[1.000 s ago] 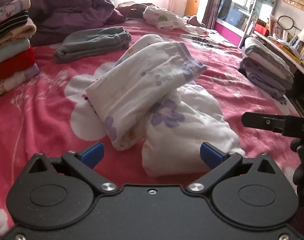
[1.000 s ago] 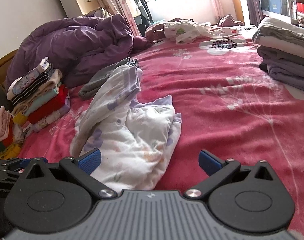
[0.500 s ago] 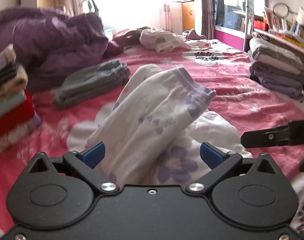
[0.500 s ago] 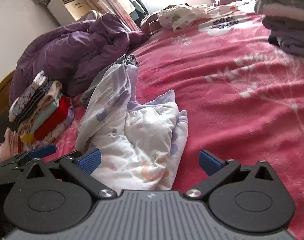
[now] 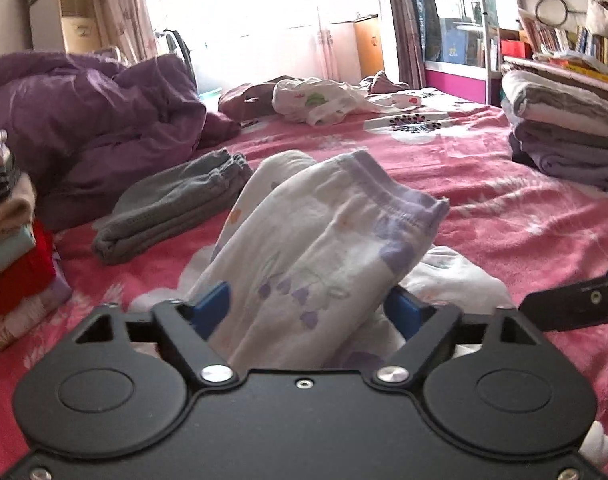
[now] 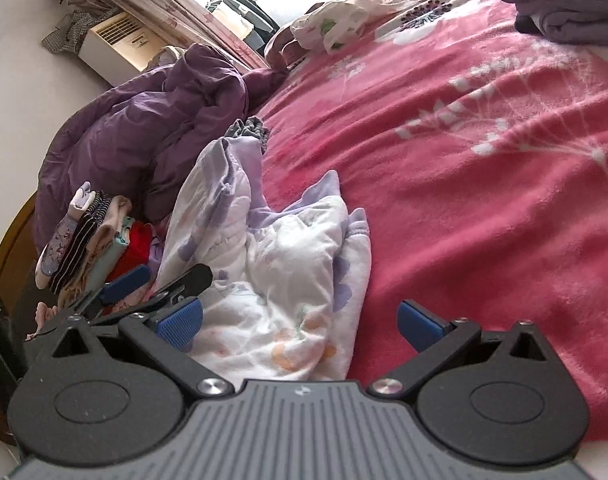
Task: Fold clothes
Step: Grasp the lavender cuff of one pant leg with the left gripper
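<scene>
**Floral garment between the left fingers, right gripper spread beside it**

A white garment with purple flowers (image 5: 315,248) lies crumpled on the pink bedspread (image 5: 503,216), near the bed's left side. One folded limb of it, trimmed with a purple hem, rises up between the blue pads of the left gripper (image 5: 311,308); the pads stand either side of the cloth and seem to touch it, but whether they are clenched on it or merely straddling it cannot be told from these views. The rest of the garment spreads low on the bedspread, to the right of that raised part.

The right gripper (image 6: 300,324) has its fingers wide apart and grasps nothing; its left pad (image 6: 180,320) sits at the edge of the garment's low part (touching or just above, hard to say), while its right pad hangs over bare bedspread. The left gripper's fingertips show in the right wrist view, just beside that same edge.

Behind the garment lies a folded grey garment (image 5: 172,208). A stack of folded clothes (image 5: 8,240) stands at the bed's left edge, a purple duvet (image 5: 92,120) is heaped in the far left corner, and a pile of folded grey and lilac items (image 5: 563,136) rests at the right edge. Loose white clothes (image 5: 323,100) lie at the far end.
</scene>
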`<state>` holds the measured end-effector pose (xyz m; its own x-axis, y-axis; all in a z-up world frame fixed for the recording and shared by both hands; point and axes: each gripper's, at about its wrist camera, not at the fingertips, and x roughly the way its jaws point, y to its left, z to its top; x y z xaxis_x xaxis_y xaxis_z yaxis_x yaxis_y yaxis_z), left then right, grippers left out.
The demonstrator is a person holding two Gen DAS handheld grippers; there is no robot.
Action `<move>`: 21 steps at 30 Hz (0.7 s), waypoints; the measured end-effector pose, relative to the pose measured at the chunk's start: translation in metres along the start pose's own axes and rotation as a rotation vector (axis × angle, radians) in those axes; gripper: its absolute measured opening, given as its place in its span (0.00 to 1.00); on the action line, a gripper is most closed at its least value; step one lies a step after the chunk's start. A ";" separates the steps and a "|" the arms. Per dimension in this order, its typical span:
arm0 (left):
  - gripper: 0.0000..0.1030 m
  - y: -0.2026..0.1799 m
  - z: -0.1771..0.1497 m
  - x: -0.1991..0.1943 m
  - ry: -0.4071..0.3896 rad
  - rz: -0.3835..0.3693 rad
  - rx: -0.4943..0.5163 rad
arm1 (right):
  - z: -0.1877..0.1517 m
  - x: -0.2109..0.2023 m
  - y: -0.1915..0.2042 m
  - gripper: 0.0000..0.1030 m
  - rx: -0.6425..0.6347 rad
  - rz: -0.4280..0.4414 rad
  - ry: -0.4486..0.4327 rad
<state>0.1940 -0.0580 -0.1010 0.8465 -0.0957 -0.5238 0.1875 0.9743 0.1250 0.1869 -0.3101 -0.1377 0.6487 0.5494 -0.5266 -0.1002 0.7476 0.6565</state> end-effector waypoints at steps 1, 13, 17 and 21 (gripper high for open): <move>0.70 0.003 0.000 -0.001 -0.001 -0.010 -0.020 | 0.000 0.001 0.002 1.00 -0.005 -0.004 0.001; 0.51 0.053 -0.012 -0.023 -0.020 -0.027 -0.286 | 0.005 0.013 0.040 1.00 -0.111 -0.038 0.023; 0.51 0.072 -0.017 -0.032 -0.028 -0.068 -0.368 | 0.008 0.017 0.055 1.00 -0.159 -0.047 0.033; 0.50 0.094 -0.020 -0.042 -0.047 -0.098 -0.471 | 0.011 0.021 0.071 1.00 -0.207 -0.056 0.042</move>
<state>0.1664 0.0415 -0.0843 0.8597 -0.1899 -0.4743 0.0302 0.9456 -0.3238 0.2020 -0.2498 -0.0965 0.6257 0.5165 -0.5846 -0.2203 0.8359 0.5027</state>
